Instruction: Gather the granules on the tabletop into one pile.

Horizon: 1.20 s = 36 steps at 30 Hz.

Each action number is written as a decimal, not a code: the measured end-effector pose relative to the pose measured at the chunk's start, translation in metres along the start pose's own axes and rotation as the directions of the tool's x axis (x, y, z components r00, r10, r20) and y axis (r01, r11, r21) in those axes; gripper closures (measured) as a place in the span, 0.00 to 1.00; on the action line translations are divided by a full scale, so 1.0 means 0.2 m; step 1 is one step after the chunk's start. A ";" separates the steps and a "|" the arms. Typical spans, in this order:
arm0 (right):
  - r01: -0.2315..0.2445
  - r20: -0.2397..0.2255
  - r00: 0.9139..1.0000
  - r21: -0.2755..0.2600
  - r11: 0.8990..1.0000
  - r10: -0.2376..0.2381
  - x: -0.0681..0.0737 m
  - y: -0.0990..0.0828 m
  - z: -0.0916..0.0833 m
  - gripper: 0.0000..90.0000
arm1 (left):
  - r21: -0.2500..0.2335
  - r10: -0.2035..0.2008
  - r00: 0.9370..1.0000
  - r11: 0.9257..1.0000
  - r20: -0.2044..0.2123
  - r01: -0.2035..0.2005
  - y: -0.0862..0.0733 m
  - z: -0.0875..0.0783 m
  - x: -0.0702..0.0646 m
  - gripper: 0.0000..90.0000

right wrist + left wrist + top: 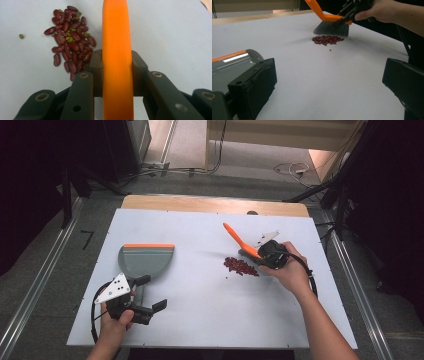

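Note:
A heap of red beans (241,266) mixed with a few small green ones (70,47) lies right of the white board's middle. My right gripper (261,256) is shut on the orange handle of a brush (117,45). The brush's grey bristles (332,28) rest on the board just beyond the heap (327,40). A grey dustpan (146,261) with an orange lip lies flat at the left. My left gripper (151,292) stands open beside its handle, nothing between the jaws. In the left gripper view the pan's rounded handle (234,63) sits outside the left jaw.
The white board (200,315) covers a wooden table whose far edge (215,204) shows beyond it. One stray green bean (21,36) lies apart from the heap. Metal rails run along both sides of the table, and cables lie on the floor behind.

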State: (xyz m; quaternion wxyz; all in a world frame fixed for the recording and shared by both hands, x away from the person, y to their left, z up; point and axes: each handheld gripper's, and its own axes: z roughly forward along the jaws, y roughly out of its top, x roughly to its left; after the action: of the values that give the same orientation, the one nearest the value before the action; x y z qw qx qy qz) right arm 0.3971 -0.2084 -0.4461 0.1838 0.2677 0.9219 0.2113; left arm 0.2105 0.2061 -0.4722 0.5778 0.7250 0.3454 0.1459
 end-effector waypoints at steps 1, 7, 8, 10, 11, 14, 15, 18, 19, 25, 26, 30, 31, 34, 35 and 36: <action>-0.010 0.005 1.000 0.002 1.000 0.010 0.01 0.00 0.00 0.76 | -0.003 -0.001 1.000 1.000 0.000 0.001 0.00 0.00 0.00 0.01; -0.010 0.001 1.000 0.002 1.000 0.010 0.04 0.00 -0.01 0.76 | -0.001 0.002 1.000 1.000 0.001 -0.002 0.00 0.00 0.00 0.01; -0.011 -0.002 1.000 0.005 1.000 0.011 0.04 0.00 -0.01 0.76 | -0.003 0.000 1.000 1.000 0.002 0.000 0.00 0.00 0.00 0.00; -0.007 -0.002 1.000 0.010 1.000 0.007 0.05 0.01 -0.01 0.76 | -0.005 0.000 1.000 1.000 0.002 0.000 0.00 0.00 0.00 0.00; -0.010 0.004 1.000 0.011 1.000 0.010 0.06 0.01 -0.01 0.76 | -0.004 0.000 1.000 1.000 0.003 0.000 0.00 0.00 0.00 0.01; -0.024 0.004 1.000 0.018 1.000 0.024 0.07 0.02 -0.02 0.76 | -0.005 0.000 1.000 1.000 0.002 0.000 0.00 0.00 0.00 0.01; -0.026 0.005 1.000 0.016 1.000 0.026 0.07 0.03 -0.02 0.76 | -0.005 0.000 1.000 1.000 0.002 0.000 0.00 0.00 0.00 0.00; -0.040 0.005 0.999 0.015 0.999 0.040 0.08 0.03 -0.01 0.76 | -0.005 0.001 1.000 1.000 0.001 -0.001 0.00 0.00 0.00 0.00; -0.040 0.004 0.999 0.016 0.999 0.040 0.08 0.03 -0.01 0.76 | -0.004 0.001 1.000 1.000 0.002 -0.001 0.00 0.00 0.00 0.00; -0.041 0.003 0.999 0.016 0.999 0.041 0.09 0.04 -0.02 0.76 | -0.003 0.000 1.000 1.000 0.002 0.000 0.00 0.00 0.00 0.01; -0.037 0.001 0.999 0.016 0.999 0.037 0.09 0.04 -0.01 0.76 | -0.004 0.001 1.000 1.000 0.003 0.000 0.00 0.00 0.00 0.00; -0.038 -0.006 0.999 0.011 0.999 0.038 0.10 0.04 -0.02 0.76 | -0.004 0.001 1.000 1.000 0.002 -0.001 0.00 0.00 0.00 0.01; -0.036 -0.003 0.999 0.010 0.999 0.036 0.10 0.04 -0.02 0.76 | -0.004 0.001 1.000 1.000 0.002 -0.001 0.00 0.00 0.00 0.00; -0.038 -0.002 0.999 0.012 0.999 0.038 0.10 0.05 -0.02 0.76 | -0.003 0.001 1.000 1.000 0.002 -0.001 0.00 0.00 0.00 0.01; -0.040 -0.003 0.999 0.012 0.999 0.040 0.10 0.05 -0.02 0.76 | -0.003 0.001 1.000 1.000 0.002 -0.001 0.00 0.00 0.00 0.01; -0.041 -0.003 0.999 0.013 0.999 0.041 0.10 0.05 -0.02 0.76 | -0.003 0.001 1.000 1.000 0.002 -0.001 0.00 0.00 0.00 0.00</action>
State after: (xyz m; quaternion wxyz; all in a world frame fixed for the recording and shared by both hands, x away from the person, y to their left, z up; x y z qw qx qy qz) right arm 0.3834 -0.1903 -0.4432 0.1764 0.2874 0.9178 0.2096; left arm 0.2103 0.2063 -0.4719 0.5793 0.7243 0.3442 0.1461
